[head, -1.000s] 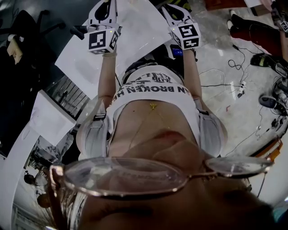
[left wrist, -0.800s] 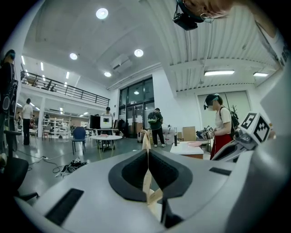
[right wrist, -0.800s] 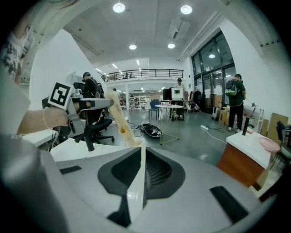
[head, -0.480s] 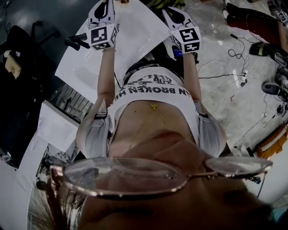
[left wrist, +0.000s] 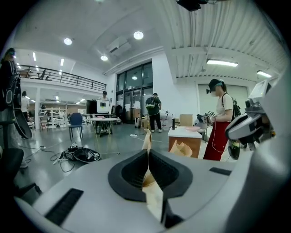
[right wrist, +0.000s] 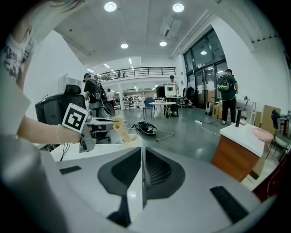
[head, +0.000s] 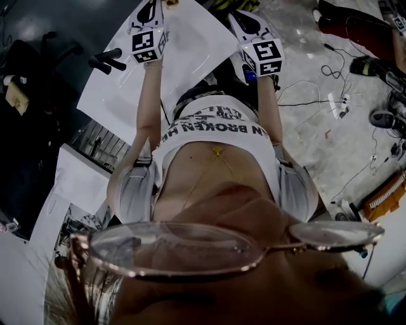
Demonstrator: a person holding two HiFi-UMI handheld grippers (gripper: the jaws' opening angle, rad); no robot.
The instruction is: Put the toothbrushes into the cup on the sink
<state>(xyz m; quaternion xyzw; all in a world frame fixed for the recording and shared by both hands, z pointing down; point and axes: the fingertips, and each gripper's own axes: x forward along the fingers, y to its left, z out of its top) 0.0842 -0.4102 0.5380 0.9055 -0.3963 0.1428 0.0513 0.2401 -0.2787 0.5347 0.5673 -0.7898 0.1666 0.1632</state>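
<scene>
L gripper (head: 152, 7) lower, arm outstretched

The left gripper (left wrist: 148, 157) is grey with black jaw pads and carries a beige toothbrush (left wrist: 153, 195). The right gripper (right wrist: 142, 166), coloured alike, carries a white toothbrush (right wrist: 135, 198). Each marker cube (head: 147, 46) shows black-and-white squares; the cup (right wrist: 129, 138) is cream, the sink (head: 190, 51) white.
</scene>
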